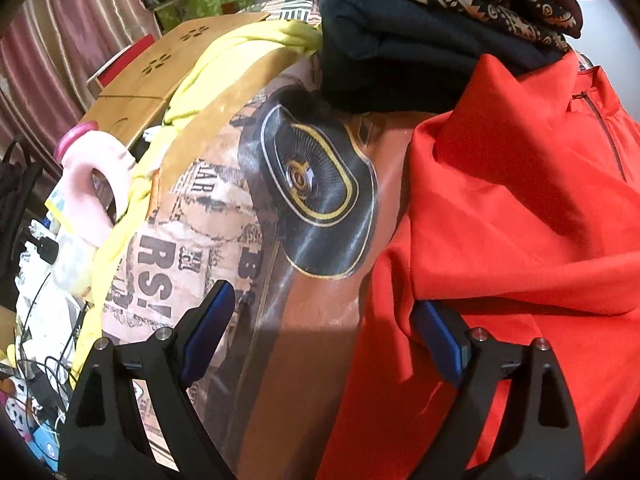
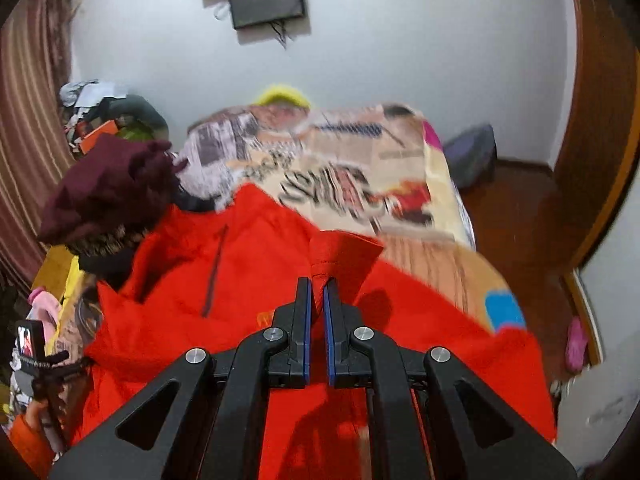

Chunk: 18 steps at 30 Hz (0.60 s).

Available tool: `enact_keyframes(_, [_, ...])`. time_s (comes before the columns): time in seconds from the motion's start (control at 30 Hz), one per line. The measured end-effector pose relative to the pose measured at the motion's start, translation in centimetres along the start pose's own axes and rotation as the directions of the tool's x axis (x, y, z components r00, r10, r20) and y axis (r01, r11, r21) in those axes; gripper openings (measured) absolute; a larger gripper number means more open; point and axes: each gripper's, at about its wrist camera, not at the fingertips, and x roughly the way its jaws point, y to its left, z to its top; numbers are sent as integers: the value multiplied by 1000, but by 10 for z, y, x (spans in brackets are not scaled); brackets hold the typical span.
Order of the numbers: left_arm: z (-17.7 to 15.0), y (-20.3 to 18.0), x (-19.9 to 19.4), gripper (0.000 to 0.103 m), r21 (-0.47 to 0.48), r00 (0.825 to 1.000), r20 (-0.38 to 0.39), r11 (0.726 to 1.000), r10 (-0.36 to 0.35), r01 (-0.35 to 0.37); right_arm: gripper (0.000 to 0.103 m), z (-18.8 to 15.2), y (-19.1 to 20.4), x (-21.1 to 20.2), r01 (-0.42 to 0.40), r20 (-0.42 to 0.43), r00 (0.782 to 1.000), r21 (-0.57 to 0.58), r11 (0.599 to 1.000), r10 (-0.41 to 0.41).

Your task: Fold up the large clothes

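Observation:
A large red garment [image 1: 520, 220] with a collar and a short dark zip lies crumpled on the printed bedspread [image 1: 248, 208]. My left gripper [image 1: 324, 304] hangs open over the garment's left edge; one blue pad [image 1: 438, 332] rests against the red cloth, the other stands over the bedspread, and nothing is pinched. In the right wrist view the same red garment [image 2: 240, 280] spreads below, and my right gripper [image 2: 318, 292] is shut on a bunched fold of its red cloth, lifted above the rest.
A pile of folded dark clothes [image 1: 420, 40], with a maroon piece [image 2: 108, 188] on top, sits beside the garment's collar. A yellow cloth [image 1: 224, 56], a wooden board [image 1: 160, 76] and a pink jug [image 1: 96, 184] line the bed's left side. The wood floor [image 2: 520, 216] is to the right.

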Motion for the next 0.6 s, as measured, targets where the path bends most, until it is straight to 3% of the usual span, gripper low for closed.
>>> enact_keyframes(0.27, [-4,-5,6,89,26,999,-46,1000,-4,6,5,-50,-39,-3,-22,-113,993,134,991,38])
enact_keyframes(0.47, [-12,-15,-2,89,124,997,-74,992,8,1,6,-73,-41,-10,-13,-161,986,134,991,35])
enact_keyframes(0.6, [-14,-21,-26,89,175,998,-53,984,-29,37,11,-80,-41,-17,-12,-175,984,121,993,34])
